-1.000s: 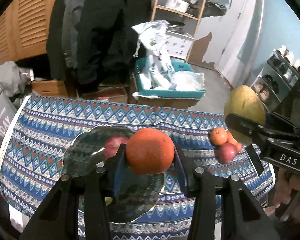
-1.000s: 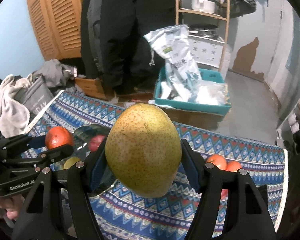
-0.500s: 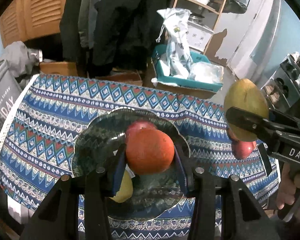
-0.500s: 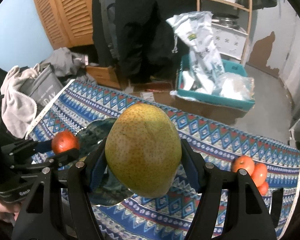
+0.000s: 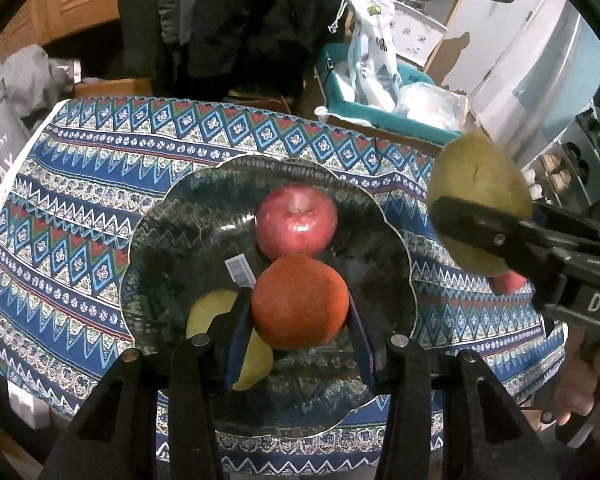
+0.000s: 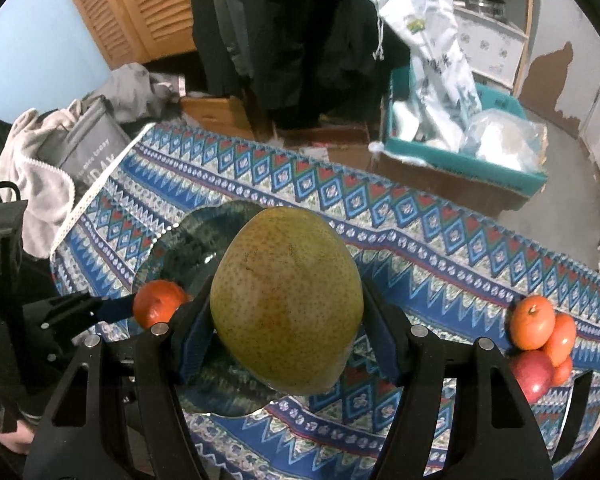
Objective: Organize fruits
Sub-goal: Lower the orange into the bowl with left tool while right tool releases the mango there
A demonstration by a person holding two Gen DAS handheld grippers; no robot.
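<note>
My left gripper (image 5: 298, 320) is shut on an orange (image 5: 299, 302) and holds it just above a dark glass plate (image 5: 172, 236). On that plate lie a red apple (image 5: 296, 220) and a yellow fruit (image 5: 208, 312), partly hidden by my fingers. My right gripper (image 6: 286, 326) is shut on a big yellow-green pear (image 6: 286, 296), hanging over the plate's right edge (image 6: 196, 240); the pear (image 5: 476, 184) shows at the right of the left wrist view. A small pile of oranges (image 6: 534, 320) and a red apple (image 6: 532, 372) lies at the cloth's right end.
A patterned blue cloth (image 5: 80, 200) covers the table. Beyond its far edge stand a teal crate with bags (image 6: 460, 148), dark hanging coats (image 6: 284, 32) and a wooden box (image 6: 216, 108). A grey bag and clothes (image 6: 80, 148) crowd the left end. A person's hand (image 5: 580, 396) holds the right gripper.
Both grippers have come down toward the plate with their fruit. The orange now hangs over the plate's middle, in front of the red apple, and the pear has moved left to the plate's edge.
</note>
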